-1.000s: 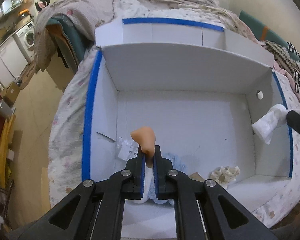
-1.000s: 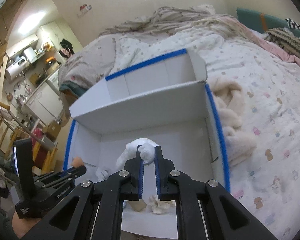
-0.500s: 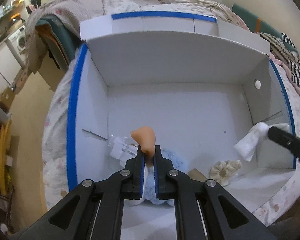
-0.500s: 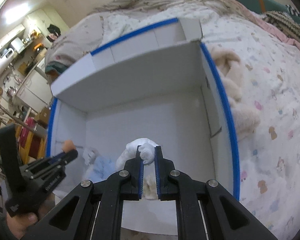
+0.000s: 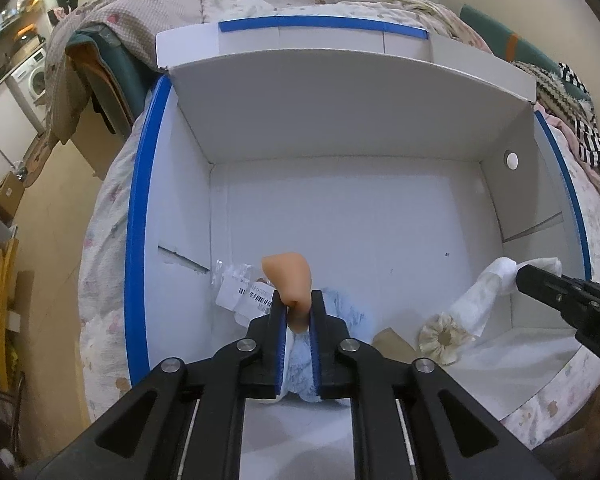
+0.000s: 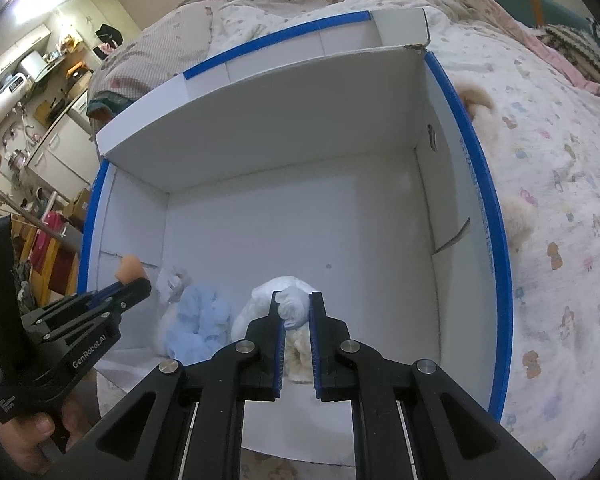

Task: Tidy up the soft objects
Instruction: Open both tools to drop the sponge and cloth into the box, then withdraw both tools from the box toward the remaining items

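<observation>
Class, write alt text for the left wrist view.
The left gripper pinches a peach-coloured soft piece above an open white box on a bed. Below lie a blue fluffy item and a cream scrunchie; the right gripper holds a white cloth.

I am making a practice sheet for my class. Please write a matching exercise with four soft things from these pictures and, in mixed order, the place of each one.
Things:
1. peach piece
2. white cloth
3. blue fluff
4. scrunchie

Places:
a. lying on the box floor, below the white cloth
b. held in the right gripper
c. held in the left gripper
d. lying on the box floor, near the left gripper

Pairs: 1-c, 2-b, 3-d, 4-a
</observation>
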A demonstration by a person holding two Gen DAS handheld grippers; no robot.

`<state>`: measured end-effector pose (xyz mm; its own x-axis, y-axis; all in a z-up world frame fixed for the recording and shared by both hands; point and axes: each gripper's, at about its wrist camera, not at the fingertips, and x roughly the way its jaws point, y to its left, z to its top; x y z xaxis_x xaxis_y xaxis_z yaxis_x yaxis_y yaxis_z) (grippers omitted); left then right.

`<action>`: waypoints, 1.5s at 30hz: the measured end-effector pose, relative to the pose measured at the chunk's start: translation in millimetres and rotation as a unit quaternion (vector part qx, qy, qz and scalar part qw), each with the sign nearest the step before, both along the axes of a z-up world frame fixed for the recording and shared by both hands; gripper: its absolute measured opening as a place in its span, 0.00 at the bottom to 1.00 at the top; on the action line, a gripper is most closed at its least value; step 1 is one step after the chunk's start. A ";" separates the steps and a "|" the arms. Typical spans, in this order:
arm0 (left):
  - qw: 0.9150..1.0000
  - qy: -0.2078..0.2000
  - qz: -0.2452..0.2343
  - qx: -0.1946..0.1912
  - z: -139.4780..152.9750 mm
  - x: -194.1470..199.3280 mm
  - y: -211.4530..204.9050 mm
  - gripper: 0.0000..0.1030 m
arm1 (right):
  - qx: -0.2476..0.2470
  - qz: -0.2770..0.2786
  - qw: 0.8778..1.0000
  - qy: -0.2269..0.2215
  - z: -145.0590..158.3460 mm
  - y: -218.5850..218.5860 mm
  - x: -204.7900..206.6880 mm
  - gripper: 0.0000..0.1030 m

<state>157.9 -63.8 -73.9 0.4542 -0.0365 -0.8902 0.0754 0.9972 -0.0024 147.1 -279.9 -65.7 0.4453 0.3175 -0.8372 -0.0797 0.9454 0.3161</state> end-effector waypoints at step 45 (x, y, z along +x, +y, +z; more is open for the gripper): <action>0.996 -0.082 -0.005 0.020 70.7 -69.9 26.9 0.67 | 0.042 -0.021 0.993 -0.108 39.7 -9.5 -57.0 1.00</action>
